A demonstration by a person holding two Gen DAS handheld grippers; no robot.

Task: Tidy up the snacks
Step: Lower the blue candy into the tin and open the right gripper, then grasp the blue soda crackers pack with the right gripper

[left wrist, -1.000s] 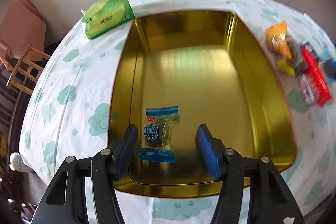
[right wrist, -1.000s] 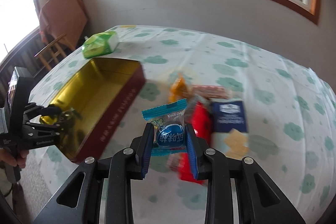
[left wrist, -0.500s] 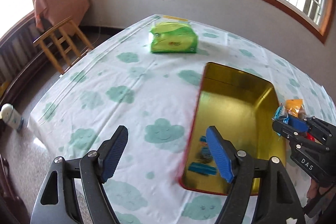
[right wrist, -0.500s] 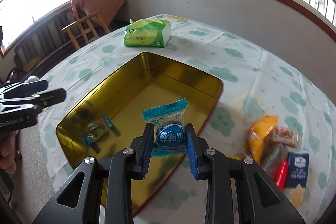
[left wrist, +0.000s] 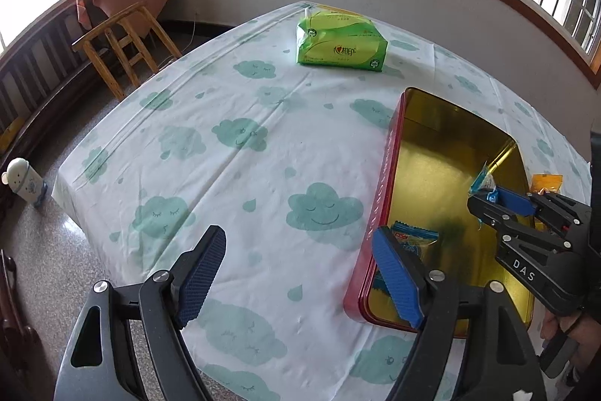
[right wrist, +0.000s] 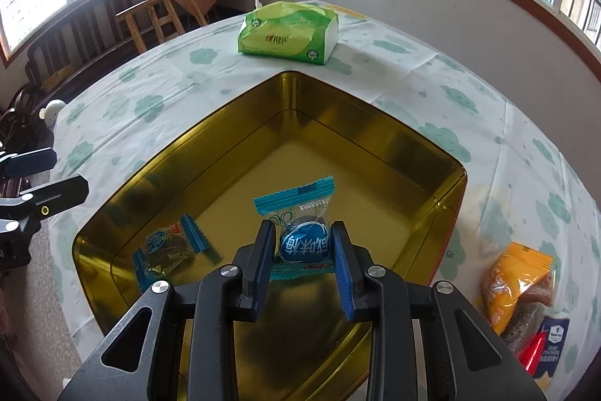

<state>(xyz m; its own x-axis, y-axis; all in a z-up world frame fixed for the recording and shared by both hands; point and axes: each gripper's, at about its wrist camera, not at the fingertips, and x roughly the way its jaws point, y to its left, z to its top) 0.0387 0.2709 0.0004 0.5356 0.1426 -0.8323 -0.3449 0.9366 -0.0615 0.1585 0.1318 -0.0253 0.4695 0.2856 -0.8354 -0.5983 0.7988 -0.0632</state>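
Right hand-held gripper (right wrist: pixel 300 252) is clenched on a blue-wrapped candy (right wrist: pixel 305 243), holding it above the open gold tin (right wrist: pixel 394 138), over the end nearest the camera. A second blue-wrapped sweet (right wrist: pixel 169 248) lies flat on the tin's floor, to the left of the held one in the right wrist view. Left hand-held gripper (left wrist: pixel 300 271) is released: its jaws have just been opening, with nothing between them, and it hangs over the cloud-print worktop (left wrist: pixel 233 145), just beside the tin's red outer wall. A green tissue pack (right wrist: pixel 287 32) sits beyond the tin. More snack packets (right wrist: pixel 520 292) lie in a heap on the worktop to the tin's right.
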